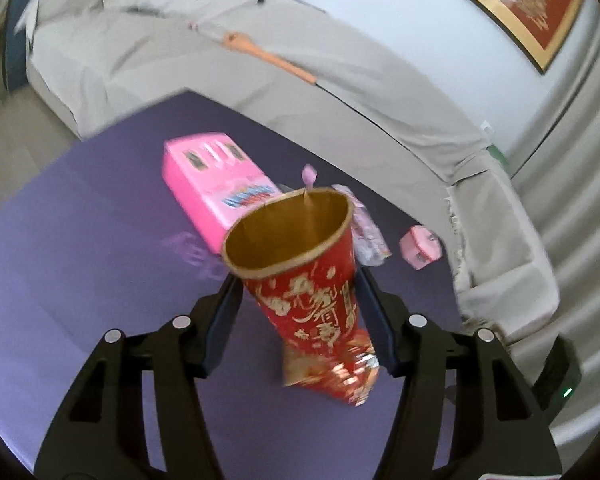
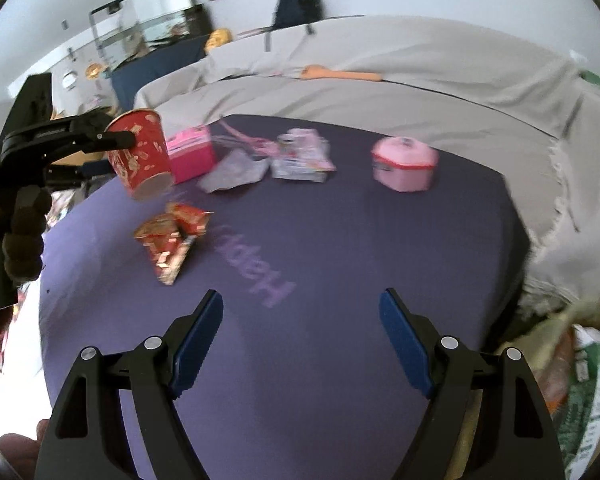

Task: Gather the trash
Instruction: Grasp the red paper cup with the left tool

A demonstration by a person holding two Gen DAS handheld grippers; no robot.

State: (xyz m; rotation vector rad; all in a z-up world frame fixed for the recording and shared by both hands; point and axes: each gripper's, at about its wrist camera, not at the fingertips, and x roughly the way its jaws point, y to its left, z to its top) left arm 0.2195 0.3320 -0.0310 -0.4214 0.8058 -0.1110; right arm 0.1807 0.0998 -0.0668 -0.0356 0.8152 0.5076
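We hold the cup [image 1: 296,276] in the left gripper [image 1: 298,280], lifted clear of the purple mat [image 1: 80,248]. The jaws are clamped on its red wall from either side, below the rim, which is probably why its mouth stays round and free to take rubbish. Its long axis is tilted: in the left wrist view the open mouth points up and away from us, the base down and toward the camera. From the right wrist view the cup [image 2: 142,154] hangs at the mat's far left edge, mouth up, base leaning down toward the mat.

Directly under it on the mat lies a crumpled red wrapper [image 2: 172,236], its pointed end toward us. We judge this the next piece to collect, so holding the cup just above it makes sense as a bin.

The right gripper [image 2: 300,340] has its jaws standing well apart with nothing between them, low over the near part of the mat, well short of the wrapper.

Farther back sit a pink box [image 2: 190,154], a grey scrap [image 2: 236,176], a pale packet [image 2: 302,158] and a pink tin [image 2: 404,164].
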